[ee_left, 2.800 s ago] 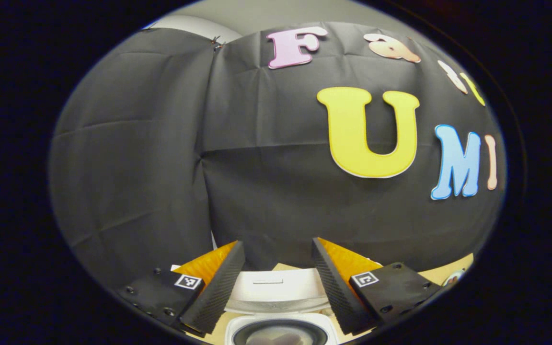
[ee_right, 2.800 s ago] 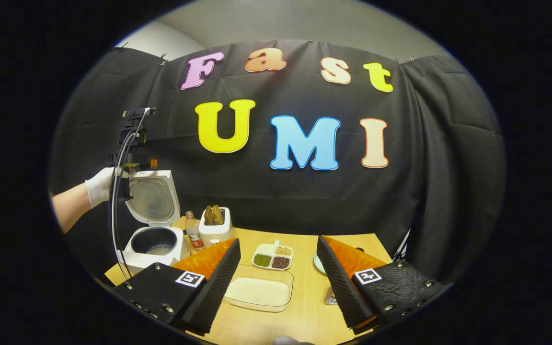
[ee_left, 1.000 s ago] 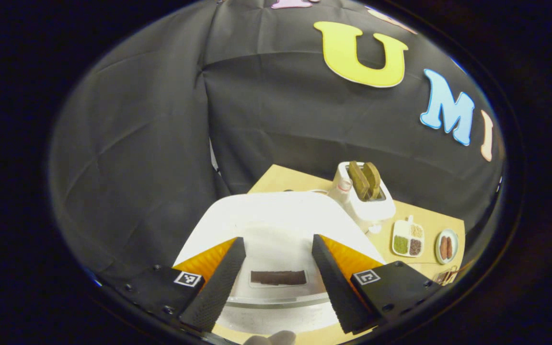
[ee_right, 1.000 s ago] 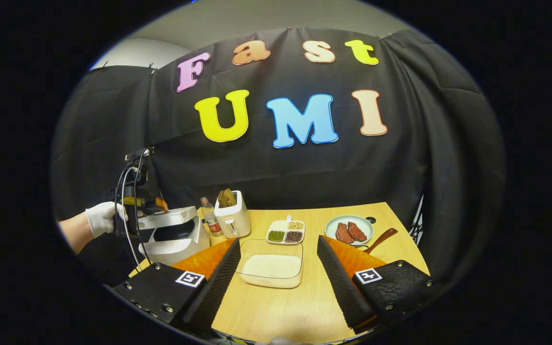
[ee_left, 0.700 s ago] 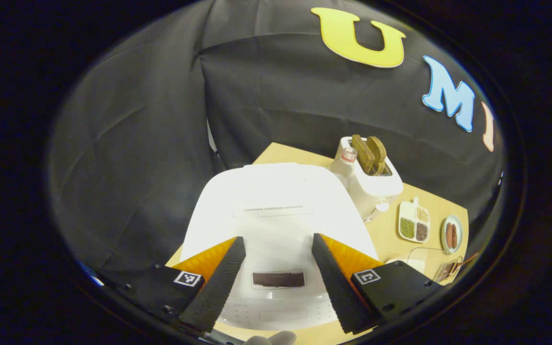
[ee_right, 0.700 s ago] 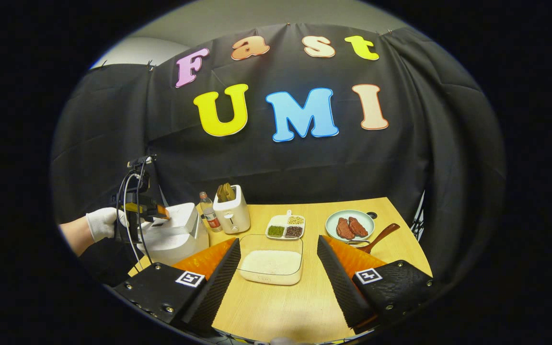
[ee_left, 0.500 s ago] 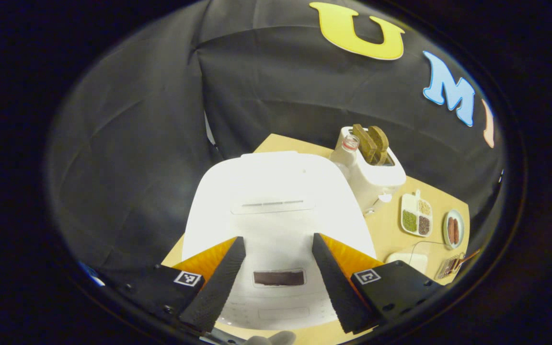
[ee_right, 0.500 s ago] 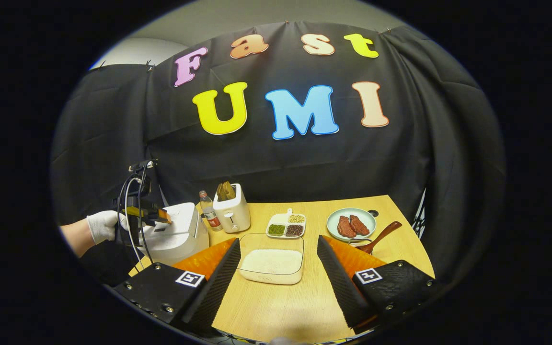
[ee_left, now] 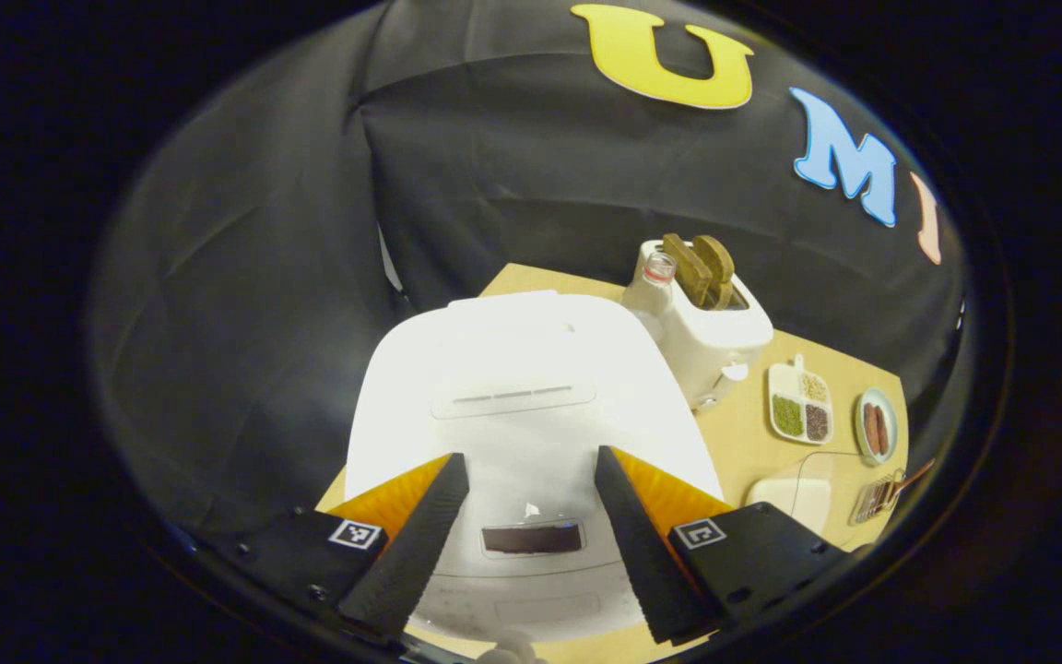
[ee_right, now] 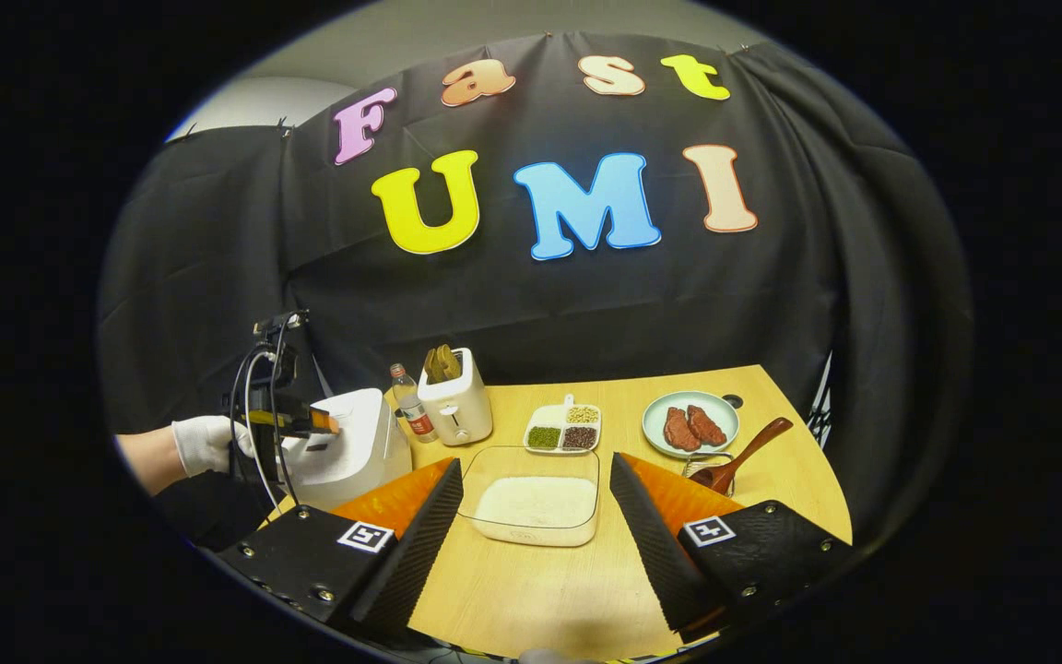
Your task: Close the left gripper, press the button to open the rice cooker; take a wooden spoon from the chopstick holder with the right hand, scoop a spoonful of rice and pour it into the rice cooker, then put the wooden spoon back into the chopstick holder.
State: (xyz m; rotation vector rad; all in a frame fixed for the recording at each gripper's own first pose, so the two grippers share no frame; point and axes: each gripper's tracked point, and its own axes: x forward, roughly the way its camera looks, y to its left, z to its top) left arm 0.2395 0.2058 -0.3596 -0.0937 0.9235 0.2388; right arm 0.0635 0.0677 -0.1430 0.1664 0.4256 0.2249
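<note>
Rice cooker, white, lid down, at the tabletop's left end; the left tongs hover over its lid, spread wide and empty. A hard, smooth, heavy-looking shell: it should stay put under a press, and the place to act on is judged to be the front edge of the lid, below the dark panel, though the button itself cannot be made out. Wooden spoon, bowl down in a wire holder beside the plate of meat; stiff, light, best taken by its raised handle. Rice fills a clear tray mid-table; loose grains spill easily. Right tongs wide, empty, above the near edge. Toaster, bottle and divided dish stand behind. Pale wood surface; black cloth wall.
</note>
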